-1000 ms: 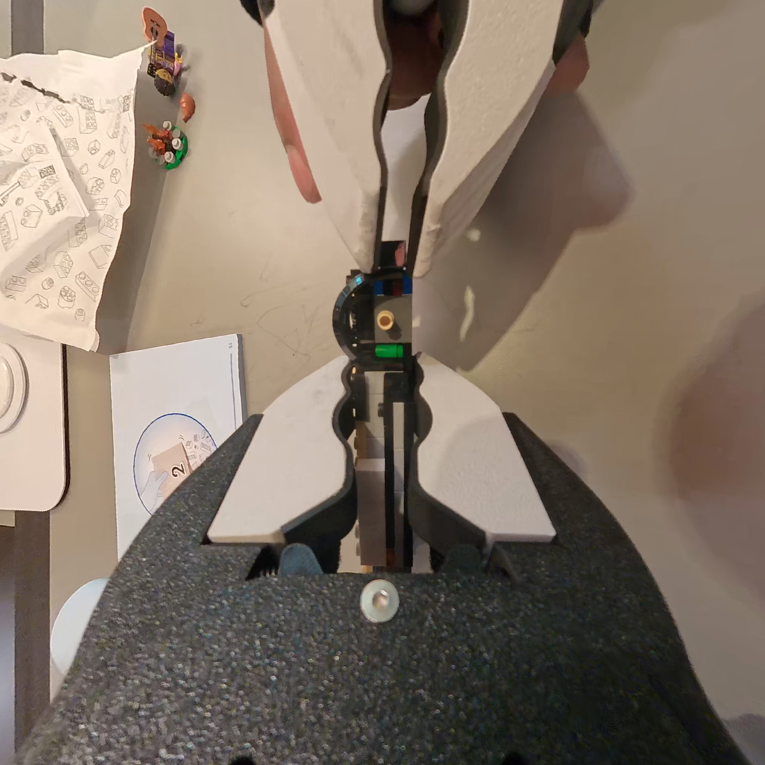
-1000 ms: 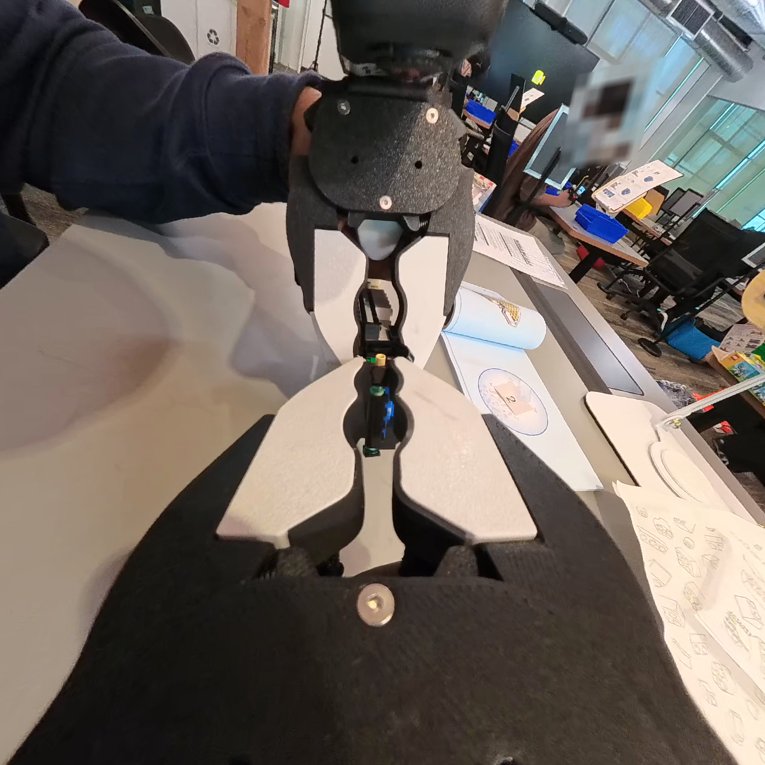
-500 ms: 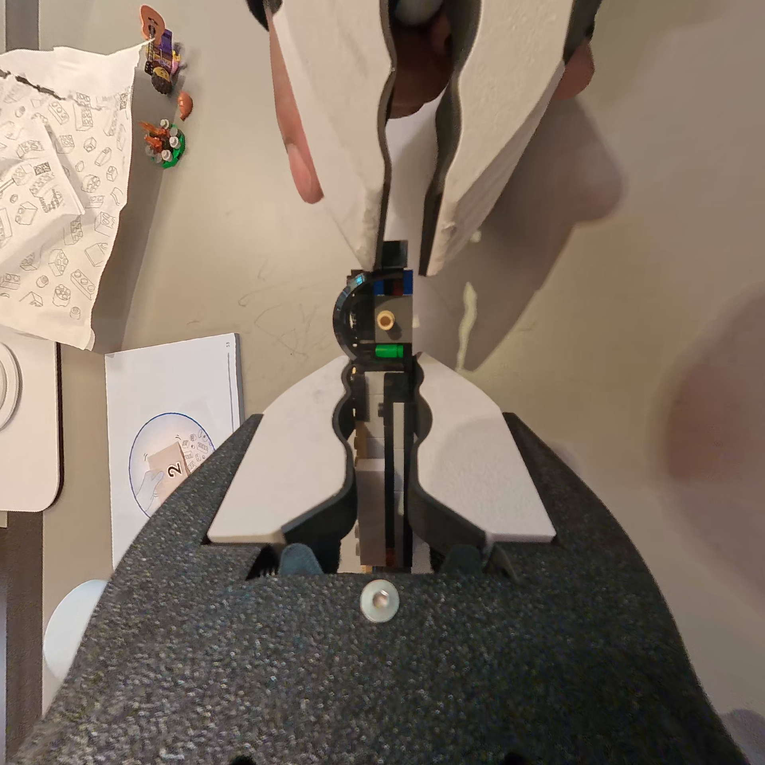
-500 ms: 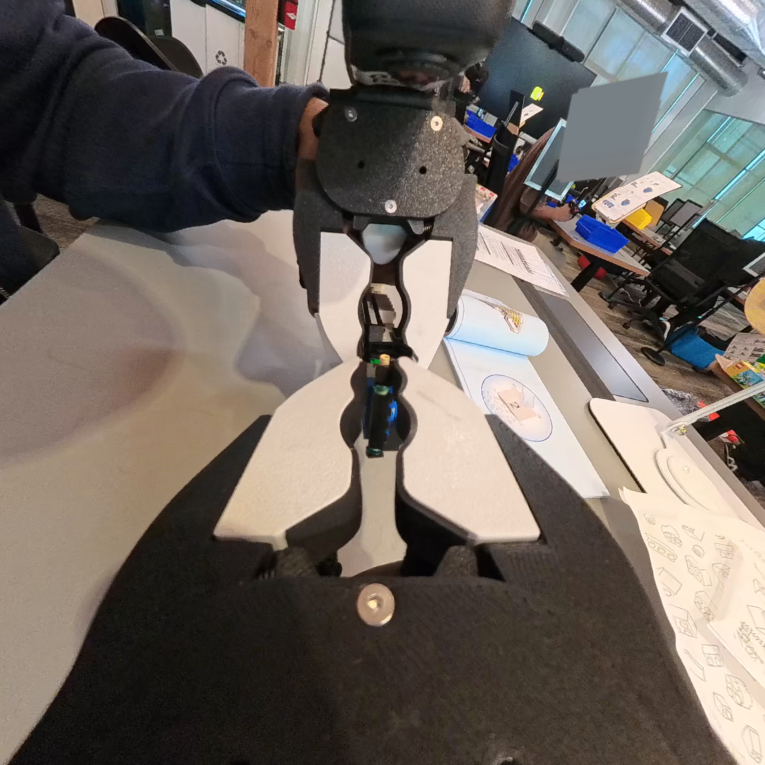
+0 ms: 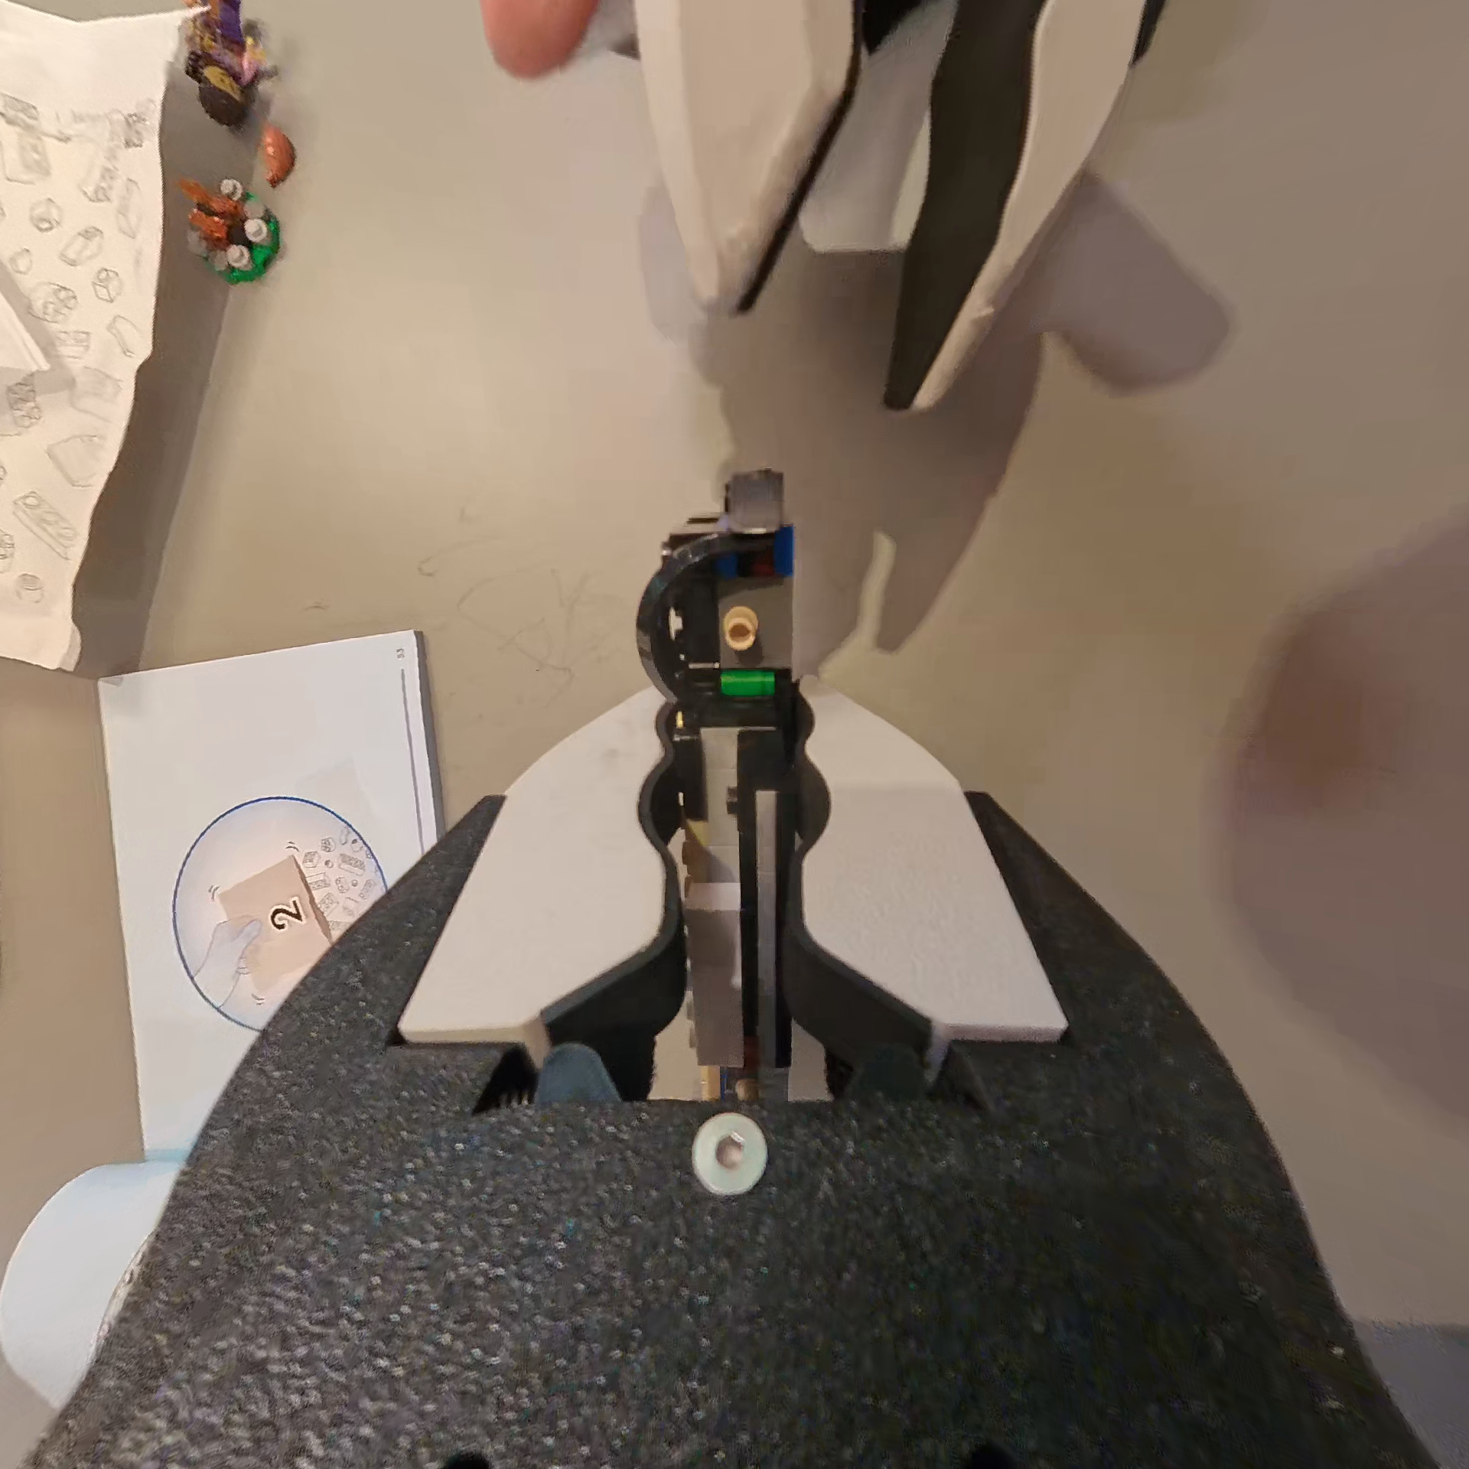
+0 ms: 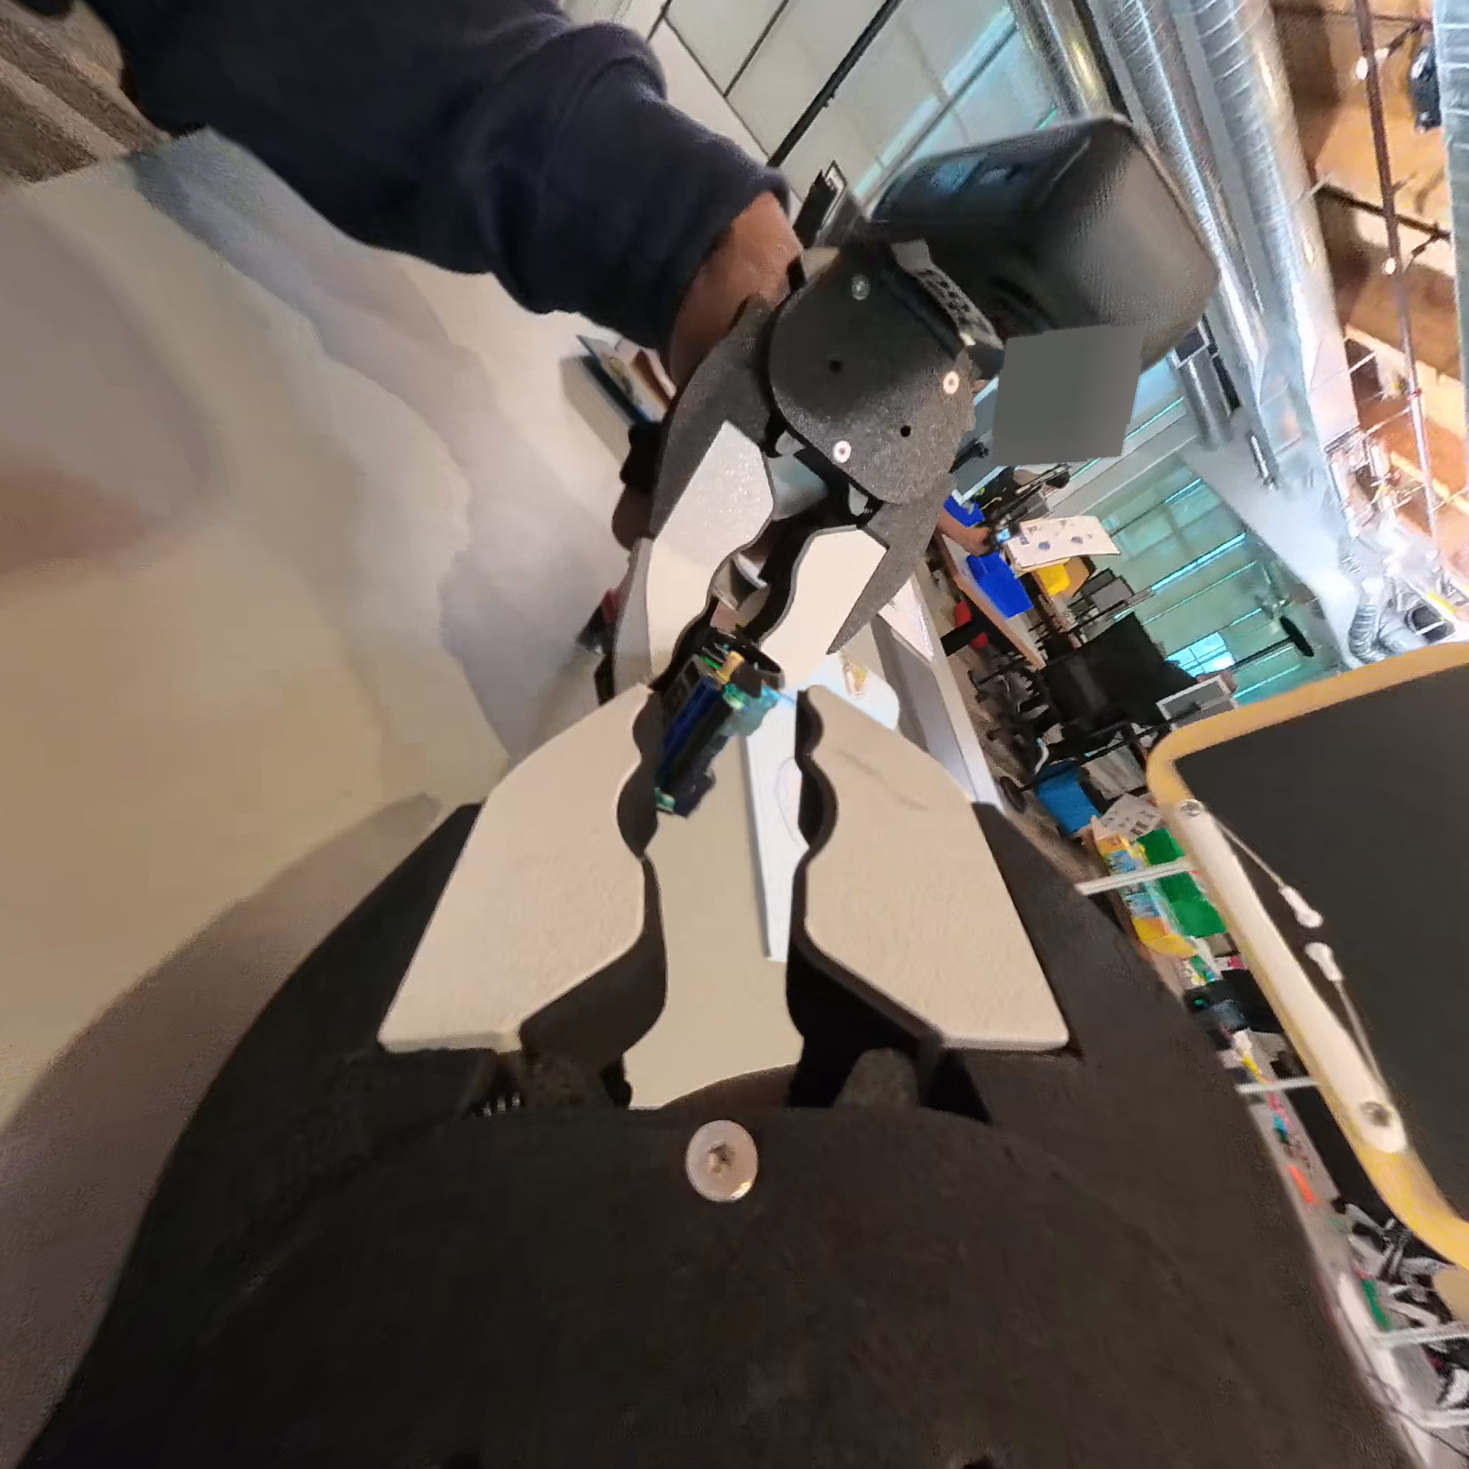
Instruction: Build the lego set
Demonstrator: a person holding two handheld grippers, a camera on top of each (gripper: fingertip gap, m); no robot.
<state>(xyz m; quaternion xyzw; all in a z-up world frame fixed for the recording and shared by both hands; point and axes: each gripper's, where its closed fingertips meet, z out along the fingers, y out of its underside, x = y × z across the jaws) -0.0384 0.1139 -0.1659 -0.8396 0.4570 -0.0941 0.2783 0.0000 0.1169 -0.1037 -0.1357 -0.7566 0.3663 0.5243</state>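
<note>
beige bench [image 5: 477, 445] bearing a printed paper bag [image 5: 56, 334], small brick figures [image 5: 230, 230] just beside it, and an open instruction booklet [image 5: 262, 795]; beyond, in the right wrist view, blue bins [image 6: 998, 584] and office chairs [image 6: 1097, 684].

Left gripper [image 5: 735, 699] clamps a black-and-grey brick assembly [image 5: 735, 628] above the tan table [image 5: 477, 445]; right gripper [image 5: 827, 350] hangs apart, jaws spread, booklet [image 5: 262, 763] lower left.

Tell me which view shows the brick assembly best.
Left wrist view: the brick assembly sits sharp and centred, clamped in the left gripper. The right wrist view shows it edge-on, blurred, partly hidden.
</note>
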